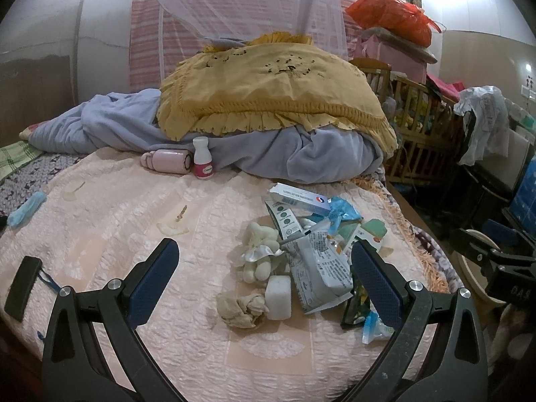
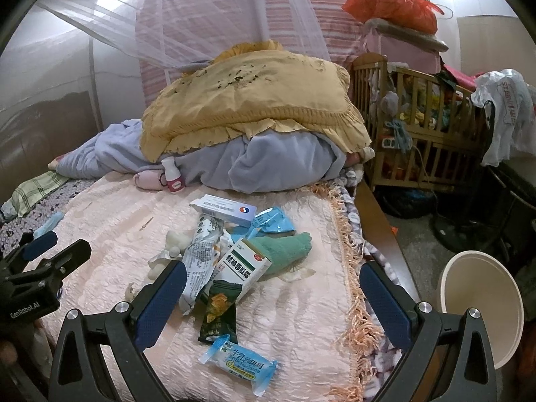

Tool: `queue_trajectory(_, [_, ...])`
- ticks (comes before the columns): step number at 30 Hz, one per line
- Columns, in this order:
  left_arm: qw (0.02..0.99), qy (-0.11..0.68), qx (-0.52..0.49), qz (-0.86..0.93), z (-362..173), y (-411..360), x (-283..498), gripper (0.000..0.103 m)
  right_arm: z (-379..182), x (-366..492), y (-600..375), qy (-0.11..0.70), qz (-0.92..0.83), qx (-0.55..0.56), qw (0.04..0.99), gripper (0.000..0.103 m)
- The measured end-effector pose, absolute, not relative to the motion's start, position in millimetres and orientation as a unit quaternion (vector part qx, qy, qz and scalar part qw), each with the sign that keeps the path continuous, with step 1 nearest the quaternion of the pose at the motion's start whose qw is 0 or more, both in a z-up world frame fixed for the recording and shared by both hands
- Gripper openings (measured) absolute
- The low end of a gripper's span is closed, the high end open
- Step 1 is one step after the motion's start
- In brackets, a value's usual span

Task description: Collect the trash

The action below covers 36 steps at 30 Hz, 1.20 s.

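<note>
Both the left gripper (image 1: 264, 281) and right gripper (image 2: 273, 298) hover with jaws apart and empty over the trash pile (image 2: 227, 251) on the bed (image 2: 110, 244). The right should take the near blue wrapper (image 2: 239, 363) first, then carry it right to the bin (image 2: 482, 305). Far off, the bottle (image 2: 173, 176) and blanket (image 2: 268, 160) stay clear.

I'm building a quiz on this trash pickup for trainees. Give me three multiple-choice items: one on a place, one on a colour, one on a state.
1. Where is the cream bin?
A. on the bed
B. on the floor right of the bed
C. inside the crib

2. What colour is the small bottle's cap?
A. white
B. green
C. black

3. How are the right gripper's jaws?
A. shut on a wrapper
B. shut on nothing
C. open

Answers: B, it stands beyond the fringed bed edge; A, the cap is white above a pink label; C, the fingers are spread wide, holding nothing.
</note>
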<state>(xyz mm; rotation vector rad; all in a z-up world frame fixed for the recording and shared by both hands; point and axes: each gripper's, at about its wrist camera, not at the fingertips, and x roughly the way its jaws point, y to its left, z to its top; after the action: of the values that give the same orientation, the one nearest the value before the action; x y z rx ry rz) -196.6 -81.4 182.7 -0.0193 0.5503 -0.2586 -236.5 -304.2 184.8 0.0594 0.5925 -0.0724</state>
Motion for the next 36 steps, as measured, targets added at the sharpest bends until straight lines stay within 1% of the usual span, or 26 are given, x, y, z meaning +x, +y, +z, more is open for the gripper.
queue_trajectory(36, [0.957,0.267,0.000,-0.112,173,-81,-192,0.102,174,-236,-300,0.296,-0.015,0.029,0.955,0.102])
